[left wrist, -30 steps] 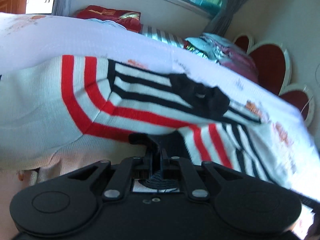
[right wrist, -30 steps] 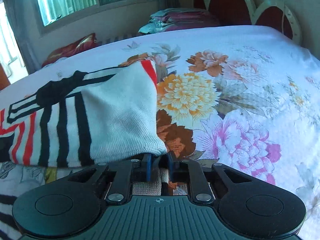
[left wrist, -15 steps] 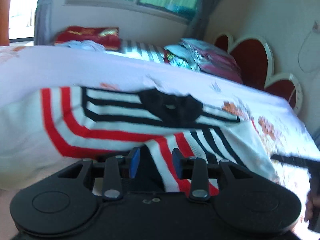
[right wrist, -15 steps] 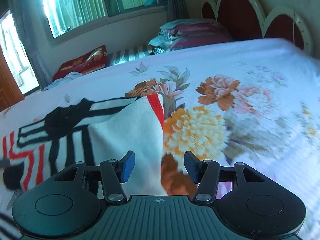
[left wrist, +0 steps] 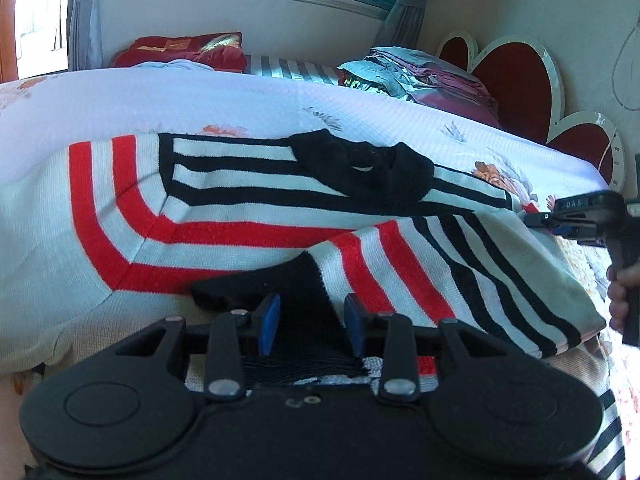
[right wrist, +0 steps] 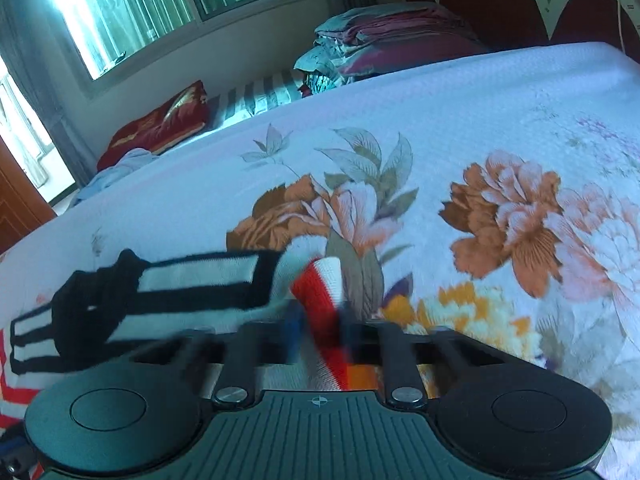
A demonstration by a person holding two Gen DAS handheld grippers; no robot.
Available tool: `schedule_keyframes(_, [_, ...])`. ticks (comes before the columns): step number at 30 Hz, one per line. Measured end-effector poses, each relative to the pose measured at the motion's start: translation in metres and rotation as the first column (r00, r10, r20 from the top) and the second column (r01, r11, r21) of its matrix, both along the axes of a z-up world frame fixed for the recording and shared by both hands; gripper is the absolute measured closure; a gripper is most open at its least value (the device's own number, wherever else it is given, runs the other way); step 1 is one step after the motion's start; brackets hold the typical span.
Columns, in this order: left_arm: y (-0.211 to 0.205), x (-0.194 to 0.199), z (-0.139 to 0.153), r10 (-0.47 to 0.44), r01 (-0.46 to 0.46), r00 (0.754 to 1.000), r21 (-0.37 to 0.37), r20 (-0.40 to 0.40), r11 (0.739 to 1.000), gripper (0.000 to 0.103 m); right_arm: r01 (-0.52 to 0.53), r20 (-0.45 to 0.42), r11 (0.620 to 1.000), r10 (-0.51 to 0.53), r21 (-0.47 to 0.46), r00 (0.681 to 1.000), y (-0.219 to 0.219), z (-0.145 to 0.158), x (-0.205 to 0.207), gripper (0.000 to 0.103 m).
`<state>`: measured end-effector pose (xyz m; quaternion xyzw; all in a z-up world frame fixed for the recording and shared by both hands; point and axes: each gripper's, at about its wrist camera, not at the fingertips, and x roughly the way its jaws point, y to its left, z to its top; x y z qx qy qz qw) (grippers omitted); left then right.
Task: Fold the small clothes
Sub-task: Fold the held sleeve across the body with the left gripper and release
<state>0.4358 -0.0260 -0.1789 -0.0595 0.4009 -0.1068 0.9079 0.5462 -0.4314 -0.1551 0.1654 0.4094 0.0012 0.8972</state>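
A small white knit sweater (left wrist: 248,200) with red and black stripes and a black collar (left wrist: 368,172) lies on the floral bedsheet (left wrist: 200,100). One sleeve is folded across its front. My left gripper (left wrist: 310,322) is open, its blue pads either side of the black sleeve cuff (left wrist: 296,292). My right gripper (right wrist: 320,336) is open around the sweater's red-striped corner (right wrist: 320,292), blurred by motion. It also shows at the right edge of the left wrist view (left wrist: 560,224). The sweater also shows in the right wrist view (right wrist: 160,292).
Folded bedding (left wrist: 420,76) and a red pillow (left wrist: 180,46) lie at the bed's far side under the window. A red heart-shaped headboard (left wrist: 520,76) stands on the right. The flowered sheet (right wrist: 500,160) stretches to the right of the sweater.
Both grippers were shut on the sweater one second ago and have opened. The sleeve now lies folded on the sweater. The right gripper has moved up to the sweater's red-striped corner.
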Motion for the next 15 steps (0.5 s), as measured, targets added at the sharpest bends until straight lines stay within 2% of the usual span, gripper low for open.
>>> schedule_keyframes(1, [0.000, 0.000, 0.000, 0.000, 0.000, 1.000, 0.000, 0.000, 1.000, 0.069, -0.009, 0.014, 1.000, 0.010, -0.028, 1.000, 0.003, 0.003, -0.002, 0.092])
schedule_keyframes(5, [-0.004, -0.002, 0.006, -0.006, 0.006, 1.000, 0.028, 0.001, 1.000, 0.069, -0.011, 0.046, 0.989, 0.018, -0.147, 0.999, 0.007, -0.001, -0.010, 0.093])
schedule_keyframes(10, [-0.004, -0.002, 0.003, -0.012, 0.011, 1.000, 0.059, 0.013, 0.998, 0.065, 0.020, 0.051, 0.983, -0.011, -0.184, 0.999, 0.010, -0.001, -0.011, 0.093])
schedule_keyframes(13, [-0.003, 0.001, 0.005, -0.017, 0.017, 1.000, 0.074, 0.001, 0.997, 0.065, 0.024, 0.097, 0.983, -0.006, -0.182, 0.995, 0.014, 0.016, -0.023, 0.093])
schedule_keyframes(15, [-0.002, 0.000, 0.012, 0.001, 0.000, 1.000, 0.057, -0.007, 0.998, 0.062, -0.005, 0.128, 0.987, 0.026, -0.160, 0.991, 0.020, 0.029, -0.035, 0.093])
